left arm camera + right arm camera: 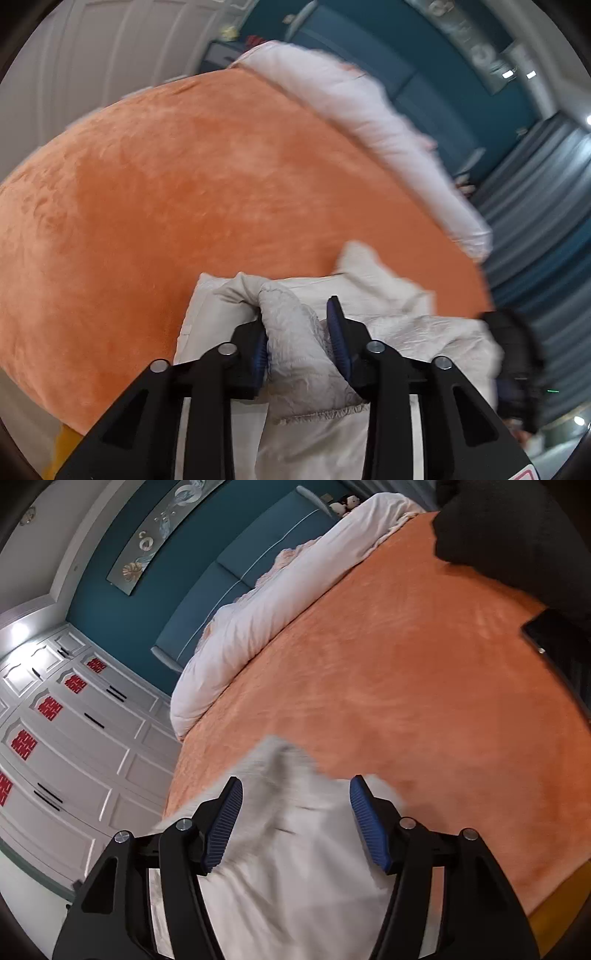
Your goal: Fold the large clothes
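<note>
A pale grey quilted garment (pixel 388 295) lies bunched on the orange bedspread (pixel 203 177) near the bed's front edge. In the left wrist view, a rolled fold of it (pixel 295 350) stands between the jaws of my left gripper (pixel 299 325). The jaws are parted and the fold sits loosely between the blue pads (pixel 340 332). In the right wrist view the garment (pixel 295 867) is blurred and spreads under my right gripper (pixel 295 786). That gripper is wide open, with cloth below the gap and neither pad pressing on it.
A white duvet (pixel 258 613) is heaped along the head of the bed before a blue headboard (pixel 236 565). White wardrobe doors (pixel 74 731) stand to the left. A black sleeve (pixel 498 528) and a dark flat device (pixel 554 646) sit at the right.
</note>
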Motion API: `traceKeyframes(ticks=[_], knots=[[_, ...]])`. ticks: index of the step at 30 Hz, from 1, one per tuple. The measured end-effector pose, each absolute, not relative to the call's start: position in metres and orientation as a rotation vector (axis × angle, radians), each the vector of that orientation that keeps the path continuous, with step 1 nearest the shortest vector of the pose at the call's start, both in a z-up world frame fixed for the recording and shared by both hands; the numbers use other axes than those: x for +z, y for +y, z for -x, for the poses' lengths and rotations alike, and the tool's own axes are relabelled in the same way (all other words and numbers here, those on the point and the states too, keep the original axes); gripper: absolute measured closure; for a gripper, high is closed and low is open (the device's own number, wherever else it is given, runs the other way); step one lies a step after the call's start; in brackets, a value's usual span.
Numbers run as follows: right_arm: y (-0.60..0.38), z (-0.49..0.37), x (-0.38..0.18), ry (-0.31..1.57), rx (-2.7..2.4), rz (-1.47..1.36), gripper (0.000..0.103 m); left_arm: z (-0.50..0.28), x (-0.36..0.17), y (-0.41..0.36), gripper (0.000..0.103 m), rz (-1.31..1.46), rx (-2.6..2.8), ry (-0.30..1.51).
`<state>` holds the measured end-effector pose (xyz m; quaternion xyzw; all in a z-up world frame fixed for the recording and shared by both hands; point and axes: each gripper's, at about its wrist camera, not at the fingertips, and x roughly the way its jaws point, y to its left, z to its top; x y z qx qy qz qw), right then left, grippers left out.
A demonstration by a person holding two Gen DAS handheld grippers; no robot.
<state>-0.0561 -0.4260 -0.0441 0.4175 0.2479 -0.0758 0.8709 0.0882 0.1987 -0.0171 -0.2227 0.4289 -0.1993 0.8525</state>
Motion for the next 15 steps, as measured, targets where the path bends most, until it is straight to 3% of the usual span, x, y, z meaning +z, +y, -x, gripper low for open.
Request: traceKeyframes(ticks=[4,5,6,7,12,15], knots=[[-0.428,0.077,-0.037,0.493,-0.214,-0.825,0.044,-0.088,0.005,0.222,0.065,0.464,-0.490,0.950],[-0.423,0.076,-0.033,0.503,-0.213,-0.782,0.044,-0.088,0.011,0.227,0.056,0.465,-0.482,0.930],[-0.419,0.073,-0.031,0.518,-0.209,-0.755,0.044,-0.086,0.021,0.235,0.027,0.418,-0.376,0.864],[-0.413,0.063,-0.030,0.554,-0.200,-0.709,0.044,-0.085,0.030,0.241,0.022,0.339,-0.243,0.795],[-0.384,0.019,-0.041,0.676,-0.211,-0.578,0.042,-0.081,0.062,0.229,0.022,0.212,-0.165,0.720],[-0.357,0.005,-0.033,0.648,-0.224,-0.512,0.042,-0.062,0.066,0.172,0.021,0.063,-0.223,0.688]])
